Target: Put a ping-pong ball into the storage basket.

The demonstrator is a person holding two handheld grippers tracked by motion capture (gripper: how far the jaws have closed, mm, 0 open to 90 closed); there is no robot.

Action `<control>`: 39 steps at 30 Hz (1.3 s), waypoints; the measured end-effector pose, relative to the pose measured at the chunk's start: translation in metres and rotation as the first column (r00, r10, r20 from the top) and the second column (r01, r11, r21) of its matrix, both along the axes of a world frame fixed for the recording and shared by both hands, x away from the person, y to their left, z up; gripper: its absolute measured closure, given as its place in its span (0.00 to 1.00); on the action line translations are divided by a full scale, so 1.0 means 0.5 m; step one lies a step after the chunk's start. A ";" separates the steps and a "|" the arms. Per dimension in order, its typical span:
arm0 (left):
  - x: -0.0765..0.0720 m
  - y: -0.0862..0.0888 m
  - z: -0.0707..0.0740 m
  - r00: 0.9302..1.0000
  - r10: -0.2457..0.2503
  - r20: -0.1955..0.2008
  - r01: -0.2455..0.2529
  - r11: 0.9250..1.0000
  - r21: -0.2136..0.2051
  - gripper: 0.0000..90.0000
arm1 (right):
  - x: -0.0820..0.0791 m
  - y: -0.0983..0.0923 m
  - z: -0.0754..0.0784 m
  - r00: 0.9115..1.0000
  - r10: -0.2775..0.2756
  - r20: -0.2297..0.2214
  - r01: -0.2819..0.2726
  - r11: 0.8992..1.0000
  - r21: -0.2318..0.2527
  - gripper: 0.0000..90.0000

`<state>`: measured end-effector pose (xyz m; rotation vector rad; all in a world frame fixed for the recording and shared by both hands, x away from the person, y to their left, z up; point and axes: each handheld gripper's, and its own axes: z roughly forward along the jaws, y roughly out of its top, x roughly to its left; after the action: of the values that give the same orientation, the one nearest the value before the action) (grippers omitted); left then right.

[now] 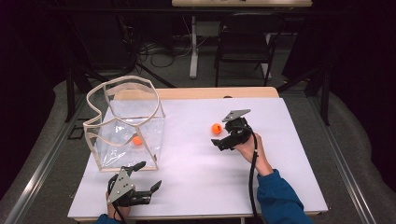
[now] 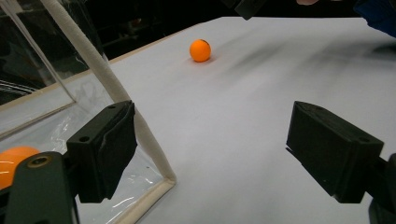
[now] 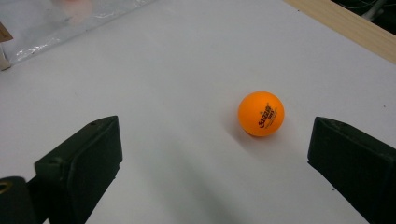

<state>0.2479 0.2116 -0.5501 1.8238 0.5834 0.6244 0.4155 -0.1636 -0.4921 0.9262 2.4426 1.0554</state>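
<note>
Your right tool (image 3: 212,168) stands wide open around the orange ball (image 3: 261,113) lying free on the white surface (image 3: 187,70); it is probably light, hard and rolls easily, so close gently across its middle.

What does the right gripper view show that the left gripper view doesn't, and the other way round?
Right gripper view alone: dark printed lettering on the loose orange table-tennis ball, which lies ahead of the open right tool. Left gripper view alone: the clear plastic bag's white-edged corner and a second orange ball inside the bag. Both: the loose ball and white tabletop.
</note>
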 end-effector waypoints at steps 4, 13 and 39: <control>-0.001 -0.001 0.000 1.000 0.001 0.003 -0.001 1.000 0.000 0.18 | 0.001 -0.002 0.000 1.000 -0.004 -0.003 0.004 1.000 0.002 0.03; -0.001 -0.001 0.000 1.000 0.002 0.003 -0.002 1.000 0.000 0.18 | 0.010 0.003 -0.002 1.000 -0.012 -0.003 0.011 1.000 -0.011 0.03; -0.001 -0.003 0.000 1.000 -0.001 0.001 0.001 1.000 0.002 0.18 | 0.084 0.018 -0.020 0.996 -0.061 -0.059 0.057 0.996 -0.075 0.00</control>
<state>0.2472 0.2104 -0.5501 1.8253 0.5820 0.6251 0.4574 -0.1547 -0.5020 1.0144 2.4693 0.9238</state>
